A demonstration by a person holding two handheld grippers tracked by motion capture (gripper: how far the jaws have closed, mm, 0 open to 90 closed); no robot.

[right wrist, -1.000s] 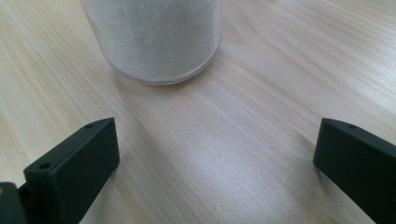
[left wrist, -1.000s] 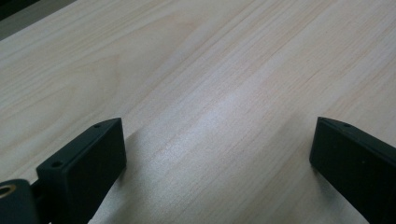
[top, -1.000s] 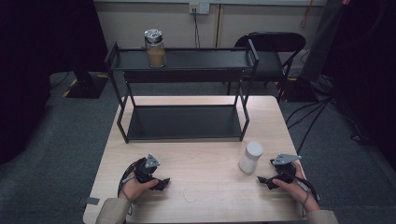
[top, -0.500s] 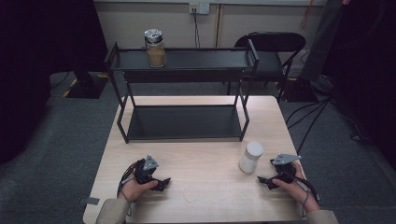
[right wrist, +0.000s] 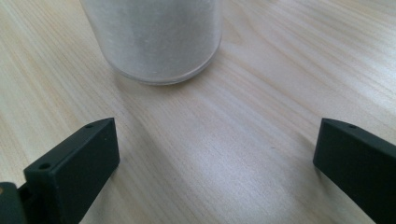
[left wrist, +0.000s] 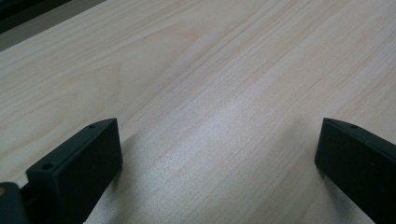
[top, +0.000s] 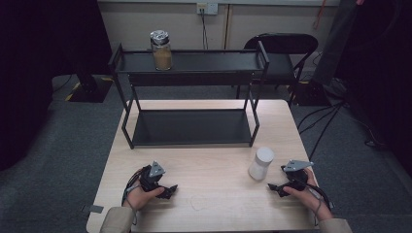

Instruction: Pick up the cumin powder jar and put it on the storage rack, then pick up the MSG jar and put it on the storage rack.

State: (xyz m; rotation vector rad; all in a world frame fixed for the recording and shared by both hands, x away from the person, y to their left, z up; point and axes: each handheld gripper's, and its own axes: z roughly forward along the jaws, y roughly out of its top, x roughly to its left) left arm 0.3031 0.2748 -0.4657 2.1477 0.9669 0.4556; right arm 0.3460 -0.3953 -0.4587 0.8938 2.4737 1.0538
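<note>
White jar (right wrist: 156,39) | upright, just ahead of right tool (right wrist: 215,163) | jaws apart, empty

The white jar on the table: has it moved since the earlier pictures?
No. The white jar sits equally far from the black shelf's front right leg.

The high view looks forward and down from above my side of the table (top: 209,145), with the black two-tier rack (top: 192,97) at its far half and my forearms entering at the near edge. The left gripper view sits very low and close over the bare wood (left wrist: 224,93) on my side of that rack, looking along my spread jaws. The right gripper view is just as low, facing the base of the white jar (right wrist: 154,37), which the high view shares (top: 261,163), standing on my side of the rack's right end.
</note>
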